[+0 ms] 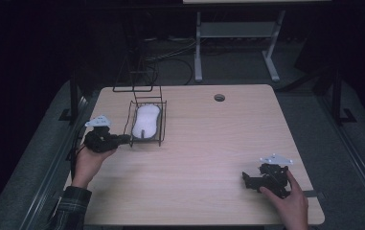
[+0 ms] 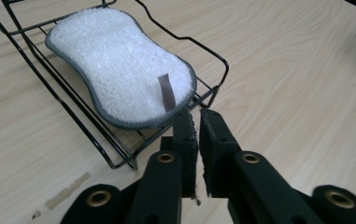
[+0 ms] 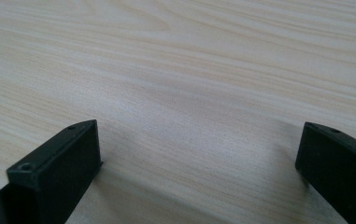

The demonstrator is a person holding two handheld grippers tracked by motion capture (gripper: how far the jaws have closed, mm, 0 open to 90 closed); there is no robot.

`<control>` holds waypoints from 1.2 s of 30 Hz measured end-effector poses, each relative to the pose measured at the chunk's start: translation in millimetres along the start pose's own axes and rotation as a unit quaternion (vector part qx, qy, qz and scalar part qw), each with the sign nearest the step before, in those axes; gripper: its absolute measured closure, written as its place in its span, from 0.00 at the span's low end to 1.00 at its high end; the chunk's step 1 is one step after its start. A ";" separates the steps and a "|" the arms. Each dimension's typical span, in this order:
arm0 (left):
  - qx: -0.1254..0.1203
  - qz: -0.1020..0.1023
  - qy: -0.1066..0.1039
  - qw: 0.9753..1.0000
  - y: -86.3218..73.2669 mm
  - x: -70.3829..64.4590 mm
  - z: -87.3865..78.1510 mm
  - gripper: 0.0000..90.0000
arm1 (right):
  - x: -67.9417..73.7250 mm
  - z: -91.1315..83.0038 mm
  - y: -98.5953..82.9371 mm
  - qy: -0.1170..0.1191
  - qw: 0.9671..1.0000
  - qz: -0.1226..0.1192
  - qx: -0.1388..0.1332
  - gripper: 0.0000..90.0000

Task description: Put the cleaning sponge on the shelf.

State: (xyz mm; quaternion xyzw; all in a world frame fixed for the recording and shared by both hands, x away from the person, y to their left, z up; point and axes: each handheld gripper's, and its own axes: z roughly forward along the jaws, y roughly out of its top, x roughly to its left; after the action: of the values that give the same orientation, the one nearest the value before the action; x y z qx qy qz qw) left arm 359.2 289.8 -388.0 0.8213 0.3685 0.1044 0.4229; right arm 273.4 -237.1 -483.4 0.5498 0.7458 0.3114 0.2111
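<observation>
A black wire rack point(image 1: 128, 125) stands on the left part of the wooden table point(image 1: 209, 143). A white peanut-shaped sponge pad point(image 1: 145, 120) with a grey edge lies flat in it. In the left gripper view the pad point(image 2: 119, 65) has a small grey tag, and it rests inside the rack point(image 2: 225, 65). My left gripper point(image 1: 126, 139) meets the rack's near end. Its jaws point(image 2: 198, 113) are pressed nearly together over the rim wire there. My right gripper point(image 1: 245, 178) rests low at the table's front right. It point(image 3: 199, 140) is wide open over bare wood.
A tall black wire frame point(image 1: 134, 72) rises behind the rack at the table's back edge. There is a round cable hole point(image 1: 219, 97) near the back. A white-legged desk point(image 1: 237, 33) stands on the floor beyond the table.
</observation>
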 end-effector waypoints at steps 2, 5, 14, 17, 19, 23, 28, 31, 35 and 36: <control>0.002 0.002 -0.001 1.000 -3.3 -3.2 -2.8 0.89 | 0.0 0.0 0.0 0.000 1.000 0.000 0.000 0.00; 0.002 0.005 -0.002 1.000 -8.9 -9.0 -6.8 0.83 | 0.0 0.0 0.0 0.000 1.000 0.000 0.000 0.00; 0.018 0.011 0.017 1.000 -32.7 -27.1 -11.9 0.55 | 0.0 0.0 0.0 0.000 1.000 0.000 0.000 0.00; 0.021 0.014 0.018 1.000 -38.1 -32.0 -12.2 0.51 | 0.0 0.0 0.0 0.000 1.000 0.000 0.000 0.00; 0.024 0.020 0.018 0.999 -41.8 -35.3 -11.6 0.47 | 0.0 0.0 0.0 0.000 1.000 0.000 0.000 0.00; 0.027 0.023 0.025 0.999 -48.9 -39.2 -8.7 0.40 | 0.0 0.0 0.0 0.000 1.000 0.000 0.000 0.00; 0.029 0.027 0.030 0.999 -56.8 -45.0 -6.0 0.33 | 0.0 0.0 0.0 0.000 1.000 0.000 0.000 0.00; 0.033 0.028 0.031 0.999 -61.6 -47.9 -3.5 0.30 | 0.0 0.0 0.0 0.000 1.000 0.000 0.000 0.00; 0.043 0.027 0.034 0.998 -66.9 -50.2 -0.2 0.26 | 0.0 0.0 0.0 0.000 1.000 0.000 0.000 0.00; 0.046 0.030 0.037 0.998 -68.2 -51.0 0.9 0.24 | 0.0 0.0 0.0 0.000 1.000 0.000 0.000 0.00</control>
State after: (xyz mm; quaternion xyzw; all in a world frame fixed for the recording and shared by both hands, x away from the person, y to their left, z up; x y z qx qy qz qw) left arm 288.3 279.1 -434.1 0.8462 0.3635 0.1304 0.3672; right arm 273.4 -237.0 -483.4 0.5498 0.7458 0.3115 0.2111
